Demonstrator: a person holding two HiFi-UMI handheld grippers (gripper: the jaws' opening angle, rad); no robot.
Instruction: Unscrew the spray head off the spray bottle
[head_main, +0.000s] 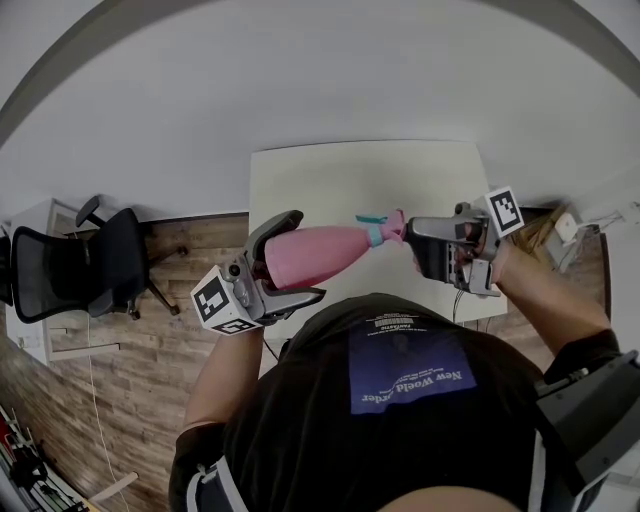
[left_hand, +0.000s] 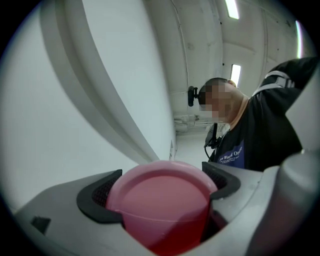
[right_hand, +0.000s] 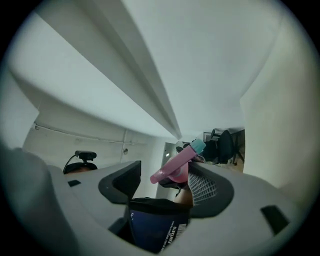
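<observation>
The pink spray bottle (head_main: 318, 254) is held lying level above the table's near edge. My left gripper (head_main: 290, 262) is shut on its body, and the left gripper view shows the round base (left_hand: 162, 200) clamped between both dark pads (left_hand: 97, 195). A teal collar (head_main: 373, 232) joins the body to the pink spray head (head_main: 393, 225), which points to the right. My right gripper (head_main: 414, 246) stands open around the spray head (right_hand: 176, 164). The head lies against the right-hand pad (right_hand: 206, 186), with a gap on the other side. Its teal nozzle tip (right_hand: 198, 146) sticks out past the jaws.
A white table (head_main: 360, 175) lies in front of me against a pale wall. A black office chair (head_main: 95, 265) stands to the left on the wooden floor (head_main: 190, 250). Cables and small items lie on the floor at the right (head_main: 565, 230).
</observation>
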